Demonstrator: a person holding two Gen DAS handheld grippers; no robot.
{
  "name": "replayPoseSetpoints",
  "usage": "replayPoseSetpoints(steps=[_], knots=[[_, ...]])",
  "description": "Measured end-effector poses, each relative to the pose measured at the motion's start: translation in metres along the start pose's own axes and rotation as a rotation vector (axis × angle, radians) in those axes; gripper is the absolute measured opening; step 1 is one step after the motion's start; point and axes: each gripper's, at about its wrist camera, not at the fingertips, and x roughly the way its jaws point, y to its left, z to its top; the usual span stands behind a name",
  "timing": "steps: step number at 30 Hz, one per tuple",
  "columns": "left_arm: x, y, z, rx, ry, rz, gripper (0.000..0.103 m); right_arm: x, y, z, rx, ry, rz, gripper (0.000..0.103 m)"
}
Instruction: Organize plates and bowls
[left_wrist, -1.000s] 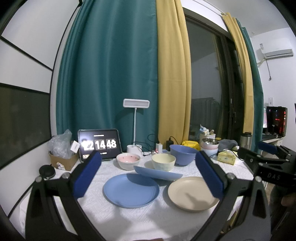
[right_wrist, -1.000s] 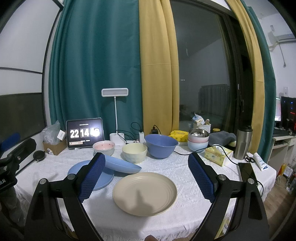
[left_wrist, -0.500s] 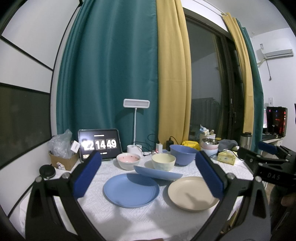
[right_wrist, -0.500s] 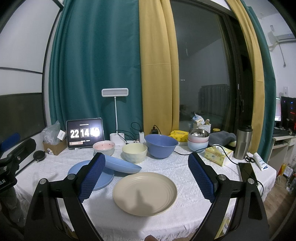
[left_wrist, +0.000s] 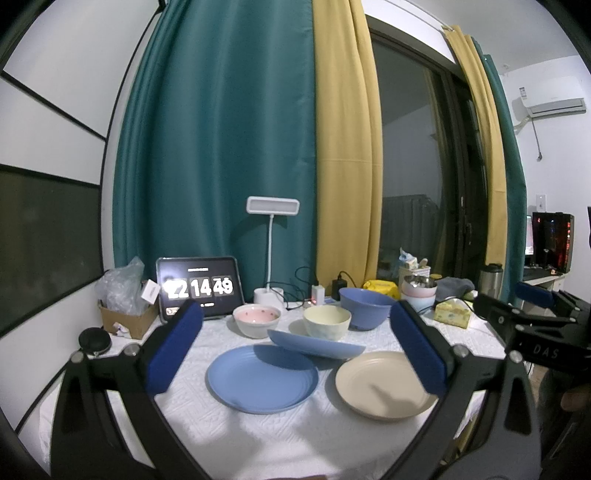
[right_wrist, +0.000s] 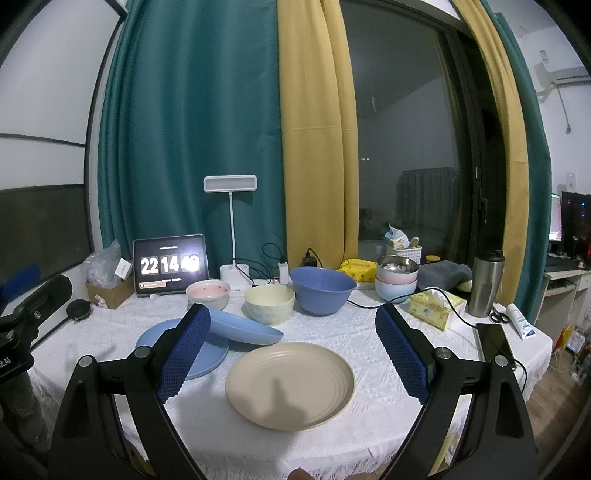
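Hovering with left gripper and right gripper both spread and empty, we should pinch the beige plate by its near rim, keeping it level.

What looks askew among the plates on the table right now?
The shallow blue dish sits tilted, one edge propped on the flat blue plate, the other toward the beige plate. Both lie flat. The bowls behind stand upright, and nothing looks spilled or broken.
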Motion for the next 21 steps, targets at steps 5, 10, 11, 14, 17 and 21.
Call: replayPoseSetpoints(steps=[5,10,11,14,17,21], knots=[[0.0,0.0,0.0,0.001,0.0,0.001,0.102,0.0,0.0,0.0,0.001,0.003,0.0,0.093],[0.003,0.0,-0.004,-0.001,0.006,0.002,0.102,0.002,0.002,0.001,0.0,0.013,0.003,0.093],[0.005,-0.001,-0.005,0.0,0.009,0.003,0.102,0.006,0.001,-0.004,0.001,0.016,0.004,0.093],[0.014,-0.002,-0.005,0.001,0.02,0.001,0.102,0.014,0.001,-0.005,0.001,0.031,0.005,0.093],[0.026,-0.003,-0.004,0.001,0.031,0.004,0.102,0.025,0.001,-0.004,0.0,0.05,0.007,0.093],[0.044,-0.003,-0.005,0.004,0.057,0.01,0.102,0.045,-0.002,-0.005,0.004,0.083,0.007,0.093]])
